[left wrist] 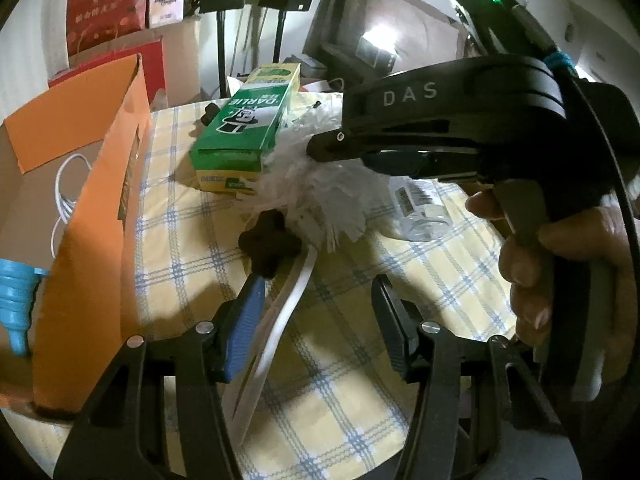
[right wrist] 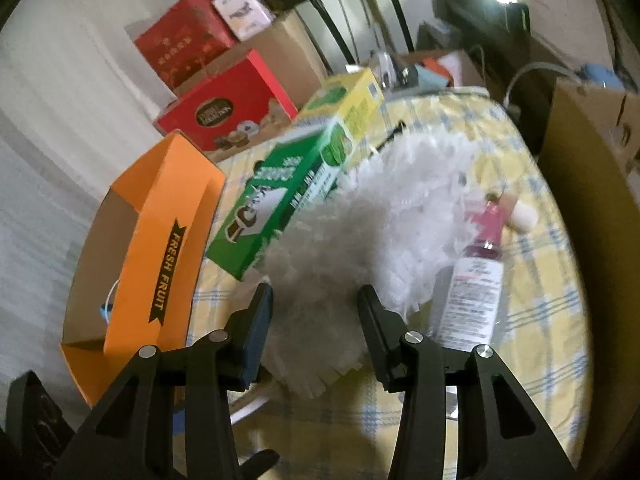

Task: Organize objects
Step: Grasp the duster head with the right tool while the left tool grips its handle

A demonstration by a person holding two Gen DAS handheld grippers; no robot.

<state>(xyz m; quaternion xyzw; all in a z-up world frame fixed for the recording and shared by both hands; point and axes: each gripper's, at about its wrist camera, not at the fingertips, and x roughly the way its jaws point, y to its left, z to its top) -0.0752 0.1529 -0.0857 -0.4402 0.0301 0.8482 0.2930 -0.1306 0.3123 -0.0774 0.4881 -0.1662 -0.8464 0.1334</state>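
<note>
A white fluffy duster (left wrist: pixel 320 196) lies on the yellow checked tablecloth (left wrist: pixel 352 380), its flat white handle (left wrist: pixel 286 312) running toward me. My left gripper (left wrist: pixel 320 320) is open around that handle, which lies close to the blue-padded finger and well apart from the other. A brown knob (left wrist: pixel 270 246) sits where the handle meets the head. My right gripper (right wrist: pixel 316 316), held by a hand, reaches in from the right (left wrist: pixel 324 146). It stands open, with the duster head (right wrist: pixel 332 264) filling the gap between its fingers.
An open orange "Fresh Fruit" box (right wrist: pixel 160 248) on the left holds a white cable (left wrist: pixel 64 196) and a blue funnel (left wrist: pixel 16 304). A green toothpaste box (left wrist: pixel 240 132) leans by the duster. A pink-capped clear bottle (right wrist: pixel 476 284) lies on the right. Red boxes (right wrist: pixel 224 108) are stacked behind.
</note>
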